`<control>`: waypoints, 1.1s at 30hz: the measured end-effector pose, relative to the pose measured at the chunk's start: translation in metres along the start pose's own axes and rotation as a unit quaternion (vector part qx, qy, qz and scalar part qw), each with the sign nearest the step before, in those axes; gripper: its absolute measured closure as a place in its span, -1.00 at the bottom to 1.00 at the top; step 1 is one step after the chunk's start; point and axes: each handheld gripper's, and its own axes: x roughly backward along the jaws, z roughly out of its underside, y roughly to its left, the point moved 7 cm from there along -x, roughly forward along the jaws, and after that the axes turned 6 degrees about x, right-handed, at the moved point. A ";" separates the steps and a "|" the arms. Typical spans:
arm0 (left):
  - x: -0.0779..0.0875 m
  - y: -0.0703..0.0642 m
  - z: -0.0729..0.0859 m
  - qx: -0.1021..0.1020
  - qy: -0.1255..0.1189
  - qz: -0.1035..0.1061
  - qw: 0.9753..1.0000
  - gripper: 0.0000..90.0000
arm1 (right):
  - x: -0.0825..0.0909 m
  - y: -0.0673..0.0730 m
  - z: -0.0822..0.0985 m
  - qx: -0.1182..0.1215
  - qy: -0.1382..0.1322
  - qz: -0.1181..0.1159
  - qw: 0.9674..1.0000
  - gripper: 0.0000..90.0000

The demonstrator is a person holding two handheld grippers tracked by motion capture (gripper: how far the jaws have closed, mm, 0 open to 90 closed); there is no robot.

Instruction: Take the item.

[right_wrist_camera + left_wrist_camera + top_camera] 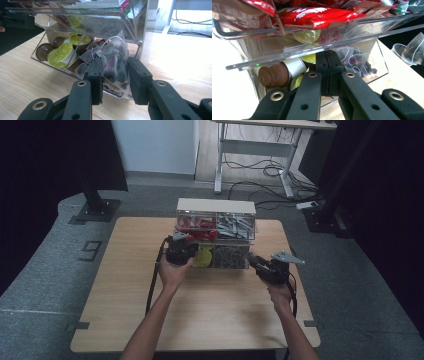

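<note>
A clear two-tier organiser (216,227) stands at the back middle of the wooden table (210,305). Its lower bin holds brown and green-lidded capsules (62,53) on the left and pyramid tea bags (359,62) on the right. My right gripper (115,62) is at the tea-bag compartment's open front, shut on one tea bag (115,73) that fills the gap between its pads. My left gripper (328,55) is shut, pads together, with its tips at the lower bin's front between the capsules (273,75) and the tea bags. In the high view the left gripper (181,247) and right gripper (254,260) flank the bin's front.
The upper tier holds red packets (317,16) and grey sachets (235,225) just above both grippers. More clear tea bags (412,46) show beyond the bin's right side. Bare tabletop lies in front of the organiser. A desk frame with cables (260,167) stands on the floor behind.
</note>
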 end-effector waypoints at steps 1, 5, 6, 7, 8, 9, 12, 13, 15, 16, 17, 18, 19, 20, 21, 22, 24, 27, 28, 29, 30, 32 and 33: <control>0.000 0.000 0.000 0.000 0.000 0.000 1.000 0.99 | 0.001 0.000 0.000 0.000 -0.001 0.001 1.000 0.45; 0.001 -0.001 0.000 -0.001 -0.002 -0.001 1.000 0.98 | 0.004 -0.003 -0.001 -0.001 -0.003 0.004 1.000 0.45; 0.001 -0.002 -0.001 -0.002 -0.002 -0.001 1.000 0.98 | 0.005 -0.004 -0.001 -0.001 -0.003 0.004 1.000 0.45; 0.001 -0.002 -0.001 -0.003 -0.001 -0.001 1.000 0.98 | 0.005 -0.004 -0.001 -0.001 -0.004 0.005 1.000 0.45; 0.001 -0.002 -0.001 -0.003 -0.001 -0.001 1.000 0.98 | 0.007 -0.005 -0.001 -0.001 -0.004 0.006 1.000 0.45; 0.001 -0.002 -0.001 -0.003 -0.001 -0.001 1.000 0.99 | 0.008 -0.006 -0.001 -0.001 -0.004 0.007 1.000 0.45; 0.001 -0.002 -0.001 -0.003 -0.002 -0.001 1.000 0.99 | 0.010 -0.009 -0.001 -0.002 -0.005 0.010 1.000 0.45; 0.001 -0.002 -0.001 -0.003 -0.002 -0.001 1.000 0.99 | 0.011 -0.011 -0.001 -0.002 -0.006 0.011 1.000 0.45; 0.001 -0.002 -0.001 -0.003 -0.001 -0.001 1.000 0.99 | 0.013 -0.013 -0.001 -0.004 -0.007 0.013 1.000 0.45; 0.001 -0.002 -0.001 -0.003 -0.001 -0.001 1.000 0.99 | 0.014 -0.013 -0.001 -0.004 -0.007 0.014 1.000 0.45; 0.001 -0.002 -0.001 -0.003 -0.002 -0.001 1.000 0.99 | 0.014 -0.014 -0.001 -0.004 -0.007 0.015 1.000 0.45; 0.001 -0.002 0.000 -0.003 -0.002 -0.001 1.000 0.99 | 0.015 -0.015 -0.001 -0.004 -0.007 0.016 1.000 0.45; 0.001 -0.002 0.000 -0.003 -0.001 -0.001 1.000 0.99 | 0.015 -0.016 -0.001 -0.005 -0.007 0.017 1.000 0.45; 0.001 -0.002 0.000 -0.003 -0.001 -0.001 1.000 0.99 | 0.016 -0.016 -0.001 -0.005 -0.008 0.017 1.000 0.45; 0.001 -0.002 0.000 -0.003 -0.002 -0.001 1.000 0.98 | 0.016 -0.017 -0.001 -0.004 -0.008 0.018 1.000 0.45; 0.001 -0.002 0.000 -0.003 -0.002 -0.001 1.000 0.98 | 0.017 -0.018 -0.001 -0.004 -0.008 0.019 1.000 0.45; 0.001 -0.002 0.000 -0.002 -0.001 0.000 1.000 0.98 | 0.018 -0.020 -0.001 -0.005 -0.009 0.021 1.000 0.45; 0.001 -0.002 0.000 -0.003 -0.001 0.000 1.000 0.98 | 0.020 -0.022 -0.001 -0.006 -0.009 0.024 1.000 0.45; 0.000 -0.002 0.000 -0.003 -0.001 0.000 1.000 0.98 | 0.020 -0.023 -0.001 -0.007 -0.009 0.025 1.000 0.45; 0.000 -0.002 0.000 -0.003 -0.001 0.000 1.000 0.98 | 0.020 -0.024 0.000 -0.007 -0.008 0.026 1.000 0.45; 0.000 -0.002 0.000 -0.003 -0.001 0.000 1.000 0.98 | 0.021 -0.025 0.000 -0.006 -0.008 0.028 1.000 0.45; 0.000 -0.003 0.000 -0.003 -0.001 0.000 1.000 0.98 | 0.022 -0.026 0.000 -0.006 -0.008 0.028 1.000 0.45; 0.000 -0.003 0.000 -0.003 -0.001 0.000 1.000 0.98 | 0.022 -0.026 0.000 -0.007 -0.008 0.029 1.000 0.45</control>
